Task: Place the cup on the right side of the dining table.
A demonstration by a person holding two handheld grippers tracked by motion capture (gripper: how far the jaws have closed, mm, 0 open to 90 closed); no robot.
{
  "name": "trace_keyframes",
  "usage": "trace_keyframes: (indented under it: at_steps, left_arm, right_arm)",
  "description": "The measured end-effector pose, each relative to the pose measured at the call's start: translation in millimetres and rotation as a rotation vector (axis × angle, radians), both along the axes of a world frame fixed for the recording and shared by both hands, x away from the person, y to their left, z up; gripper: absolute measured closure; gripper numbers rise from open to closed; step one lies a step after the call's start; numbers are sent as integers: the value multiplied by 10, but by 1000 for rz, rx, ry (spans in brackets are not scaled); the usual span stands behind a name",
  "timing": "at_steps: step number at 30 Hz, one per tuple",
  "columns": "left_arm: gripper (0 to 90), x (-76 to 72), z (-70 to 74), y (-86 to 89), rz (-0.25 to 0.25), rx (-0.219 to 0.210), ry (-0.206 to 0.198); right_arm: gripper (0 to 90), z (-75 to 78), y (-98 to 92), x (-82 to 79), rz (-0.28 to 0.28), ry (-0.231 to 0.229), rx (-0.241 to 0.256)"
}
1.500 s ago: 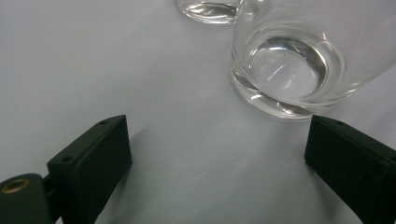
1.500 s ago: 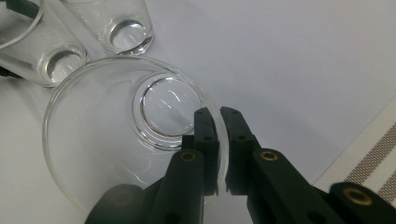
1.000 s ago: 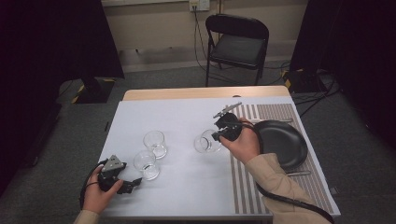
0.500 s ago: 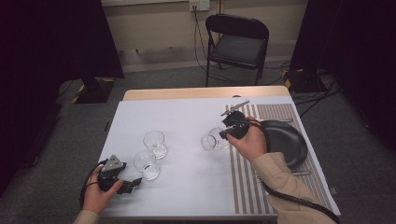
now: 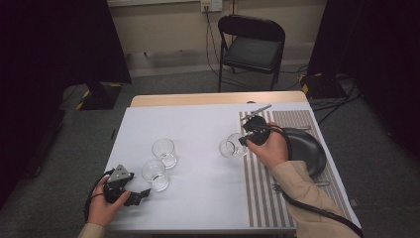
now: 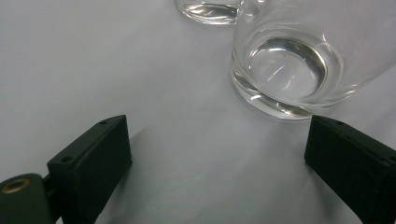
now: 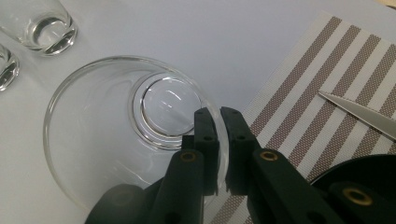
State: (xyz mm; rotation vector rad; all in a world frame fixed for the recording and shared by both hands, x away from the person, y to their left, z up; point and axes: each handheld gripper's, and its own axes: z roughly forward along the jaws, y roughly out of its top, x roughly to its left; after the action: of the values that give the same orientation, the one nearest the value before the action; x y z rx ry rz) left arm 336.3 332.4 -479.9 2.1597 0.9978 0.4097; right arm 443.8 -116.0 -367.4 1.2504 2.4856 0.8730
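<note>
Glass carried toward the striped placemat.
The right gripper (image 7: 218,122), clamped on the tilted glass's (image 5: 232,147) rim, has been moved to the placemat's (image 5: 297,124) edge; the left gripper (image 5: 130,194) rests with jaws apart.

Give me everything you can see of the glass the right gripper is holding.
The held glass is a clear, empty tumbler with a thick round base, seemingly plain glass. It is tilted, its mouth turned toward the left side of the table, at the edge of the striped placemat. The right gripper is shut on its rim, one jaw inside the wall, one outside. Whether it touches the table is unclear.
</note>
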Motion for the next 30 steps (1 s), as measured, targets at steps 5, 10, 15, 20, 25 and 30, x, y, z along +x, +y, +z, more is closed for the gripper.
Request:
trace_keyframes:
  at_steps: [5, 10, 15, 20, 25, 30]
  left_arm:
    - [64, -1, 2, 0, 1, 3, 1]
    - [64, -2, 2, -2, 1, 4, 1]
    - [64, -2, 1, -2, 1, 4, 1]
    - [64, -2, 1, -4, -1, 6, 0]
    - [64, -2, 1, -4, 1, 4, 1]
    - [64, -2, 0, -4, 0, 4, 0]
  right_arm:
    - [857, -18, -42, 18, -8, 8, -10]
    - [858, -37, -97, 48, -27, 16, -4]
    - [858, -29, -155, 76, -42, 16, -5]
    - [859, -31, -206, 92, -51, 13, -11]
    - [859, -35, -260, 113, -69, 8, -16]
    - [859, -26, -305, 146, -85, 1, -23]
